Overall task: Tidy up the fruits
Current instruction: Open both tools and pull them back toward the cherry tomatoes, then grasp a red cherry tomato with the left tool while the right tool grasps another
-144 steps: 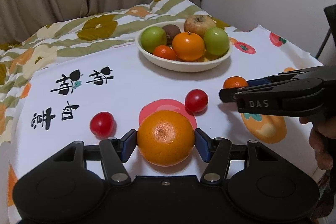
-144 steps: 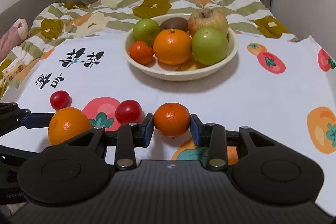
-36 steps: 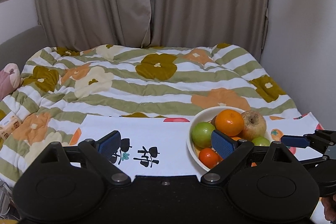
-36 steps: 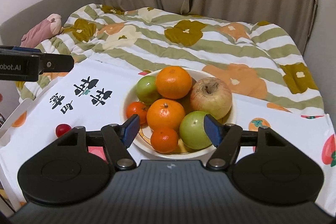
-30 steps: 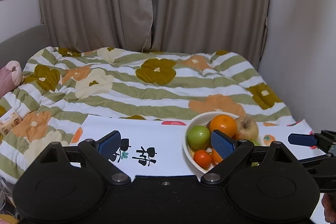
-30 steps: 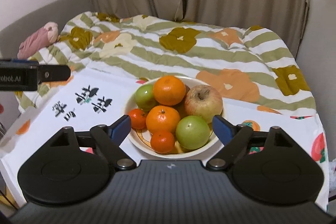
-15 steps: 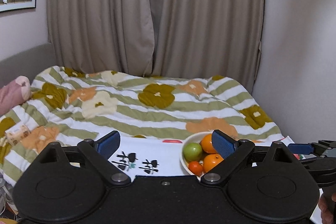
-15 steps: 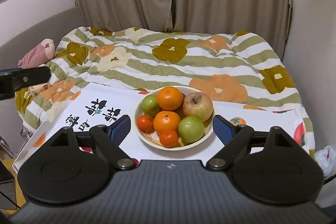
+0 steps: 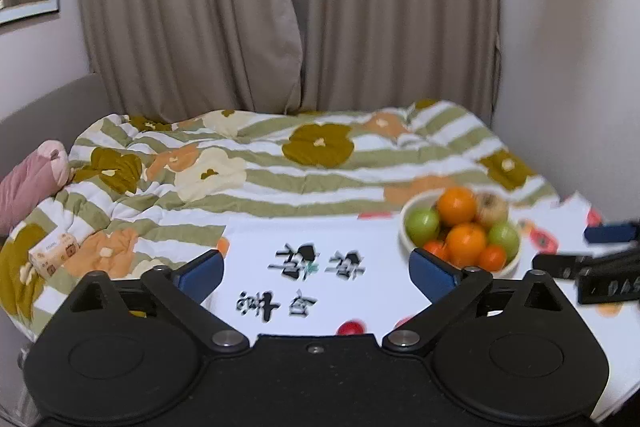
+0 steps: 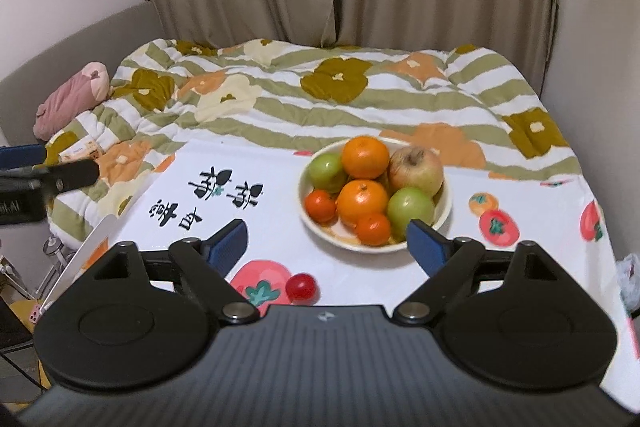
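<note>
A cream bowl (image 10: 372, 249) on the white printed tablecloth (image 10: 272, 219) holds two oranges, two green apples, a reddish apple (image 10: 416, 169) and small tangerines. One red cherry tomato (image 10: 301, 287) lies loose on the cloth in front of the bowl, close under my right gripper (image 10: 326, 245), which is open and empty, back from the bowl. My left gripper (image 9: 316, 273) is empty and its jaws are still opening; the bowl (image 9: 404, 227) sits off its right pad and the tomato (image 9: 350, 327) just below. Each gripper shows at the edge of the other's view.
Behind the table lies a bed with a striped floral quilt (image 10: 328, 99), a pink plush (image 10: 72, 99) and a small box (image 9: 52, 253) on its left side. Curtains hang behind, and a wall runs close on the right. The cloth's left edge drops off near a chair.
Both grippers have drawn back and up from the bowl, which now looks smaller. The oranges they gripped earlier lie in the bowl. The left view has swung so the bowl sits further right.
</note>
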A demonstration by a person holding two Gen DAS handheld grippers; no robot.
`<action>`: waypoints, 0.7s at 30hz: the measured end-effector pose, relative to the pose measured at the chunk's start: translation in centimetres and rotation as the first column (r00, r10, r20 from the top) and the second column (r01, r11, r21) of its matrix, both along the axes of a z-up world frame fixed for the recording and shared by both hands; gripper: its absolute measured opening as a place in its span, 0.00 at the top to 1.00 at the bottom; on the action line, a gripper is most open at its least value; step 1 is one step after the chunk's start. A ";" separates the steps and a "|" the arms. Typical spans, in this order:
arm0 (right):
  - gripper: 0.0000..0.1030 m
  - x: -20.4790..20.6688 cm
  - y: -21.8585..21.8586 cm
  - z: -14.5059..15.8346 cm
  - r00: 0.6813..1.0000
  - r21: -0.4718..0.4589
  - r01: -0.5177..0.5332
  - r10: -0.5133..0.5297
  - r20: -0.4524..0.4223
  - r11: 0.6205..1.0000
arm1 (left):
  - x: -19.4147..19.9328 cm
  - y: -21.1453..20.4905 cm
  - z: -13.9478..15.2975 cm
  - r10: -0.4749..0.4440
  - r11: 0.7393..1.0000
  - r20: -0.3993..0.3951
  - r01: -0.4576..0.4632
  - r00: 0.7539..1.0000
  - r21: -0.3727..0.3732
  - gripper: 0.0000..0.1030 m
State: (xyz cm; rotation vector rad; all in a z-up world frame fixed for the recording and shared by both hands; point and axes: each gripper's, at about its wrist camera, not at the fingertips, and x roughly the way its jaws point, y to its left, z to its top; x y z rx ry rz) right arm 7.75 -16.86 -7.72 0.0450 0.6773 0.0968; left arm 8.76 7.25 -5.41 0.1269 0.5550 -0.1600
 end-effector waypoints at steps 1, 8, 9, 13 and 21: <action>0.00 -0.1 0.5 -0.5 1.000 -0.002 0.007 -0.007 -0.003 1.000 | 0.0 0.2 -0.7 -0.014 1.000 -0.002 0.015 1.000 0.018 0.00; 0.00 -0.2 3.5 -4.3 0.997 -0.031 0.061 -0.062 -0.044 0.998 | 1.2 1.3 -5.4 -0.146 0.983 -0.073 0.153 0.987 0.100 0.00; 0.00 -0.2 3.8 -4.9 0.996 -0.032 0.072 -0.073 -0.048 0.997 | 1.5 1.3 -6.2 -0.164 0.979 -0.090 0.173 0.982 0.105 0.00; 0.00 0.0 4.5 -7.2 0.993 -0.026 0.096 -0.097 -0.074 0.995 | 2.5 1.5 -8.5 -0.220 0.967 -0.131 0.233 0.967 0.101 0.00; 0.02 0.9 4.9 -10.3 0.986 -0.014 0.140 -0.140 -0.095 0.990 | 5.3 0.3 -11.9 -0.304 0.935 -0.221 0.335 0.927 0.115 0.20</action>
